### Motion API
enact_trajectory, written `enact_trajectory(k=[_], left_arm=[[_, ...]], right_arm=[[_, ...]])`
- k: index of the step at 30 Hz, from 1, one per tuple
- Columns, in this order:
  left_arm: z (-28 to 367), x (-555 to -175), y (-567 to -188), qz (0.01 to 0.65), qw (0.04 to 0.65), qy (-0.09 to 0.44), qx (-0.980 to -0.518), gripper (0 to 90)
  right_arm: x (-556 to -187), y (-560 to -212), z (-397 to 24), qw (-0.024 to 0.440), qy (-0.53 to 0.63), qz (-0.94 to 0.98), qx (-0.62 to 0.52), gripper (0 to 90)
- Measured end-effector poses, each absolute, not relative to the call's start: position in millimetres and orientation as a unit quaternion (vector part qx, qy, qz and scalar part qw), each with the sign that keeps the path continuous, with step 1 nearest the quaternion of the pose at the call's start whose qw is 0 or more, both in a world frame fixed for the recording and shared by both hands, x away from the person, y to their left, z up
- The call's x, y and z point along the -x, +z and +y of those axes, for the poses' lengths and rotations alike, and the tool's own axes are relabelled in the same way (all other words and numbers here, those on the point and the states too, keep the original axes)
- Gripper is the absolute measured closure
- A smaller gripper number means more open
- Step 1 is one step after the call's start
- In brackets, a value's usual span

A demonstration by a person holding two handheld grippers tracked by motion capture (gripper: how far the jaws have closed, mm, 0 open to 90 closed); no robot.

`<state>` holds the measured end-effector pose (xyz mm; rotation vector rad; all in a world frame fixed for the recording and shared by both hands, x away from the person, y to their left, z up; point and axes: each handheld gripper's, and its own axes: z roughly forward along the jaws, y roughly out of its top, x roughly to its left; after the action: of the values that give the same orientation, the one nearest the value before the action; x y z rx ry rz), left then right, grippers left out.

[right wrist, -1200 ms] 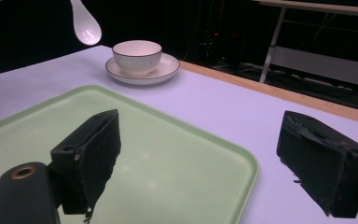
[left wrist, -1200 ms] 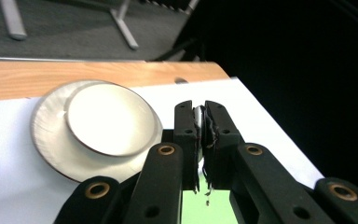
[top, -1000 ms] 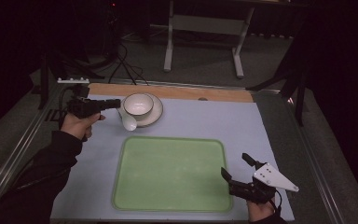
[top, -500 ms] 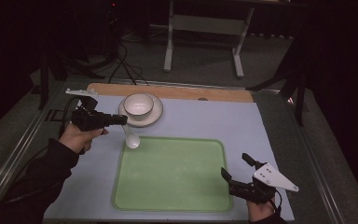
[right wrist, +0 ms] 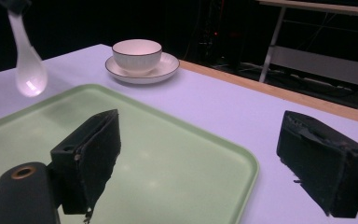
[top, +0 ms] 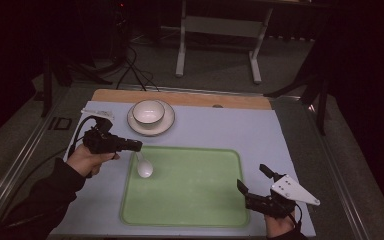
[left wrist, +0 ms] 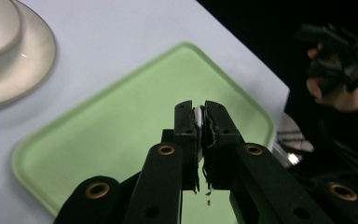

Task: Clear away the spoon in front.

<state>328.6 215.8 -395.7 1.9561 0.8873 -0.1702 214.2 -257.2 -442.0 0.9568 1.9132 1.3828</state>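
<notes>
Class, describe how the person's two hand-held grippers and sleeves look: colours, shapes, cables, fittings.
Both are black, pistol-shaped tools. The left hand-held gripper trails a black cable; brass-coloured rivets sit on its jaw arms. The right hand-held gripper carries a pale grey three-cornered plate with small holes, and its jaws end in blocky black pads. The person's sleeves are dark.

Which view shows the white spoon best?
The right gripper view: the spoon hangs full length above the green tray. The high view shows it small from above; the left gripper view shows a sliver of handle between shut jaws.
</notes>
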Motion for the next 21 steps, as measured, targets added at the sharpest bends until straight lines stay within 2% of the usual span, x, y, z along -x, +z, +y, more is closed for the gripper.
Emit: enact_trajectory(k=[6, 12, 21], left_arm=[[214, -323, -403, 0.357, 0.462, -0.079, -0.808, 85.0], [207, -321, -418, 0.341, 0.426, -0.122, -0.829, 85.0], [197, -320, -431, 0.324, 0.39, -0.153, -0.848, 84.8]], right_arm=[[-214, -442, -257, 0.293, 0.519, 0.718, -0.359, 13.3], [-215, -442, -257, 0.291, 0.518, 0.719, -0.359, 13.3], [-215, -443, -257, 0.29, 0.519, 0.72, -0.359, 13.3]])
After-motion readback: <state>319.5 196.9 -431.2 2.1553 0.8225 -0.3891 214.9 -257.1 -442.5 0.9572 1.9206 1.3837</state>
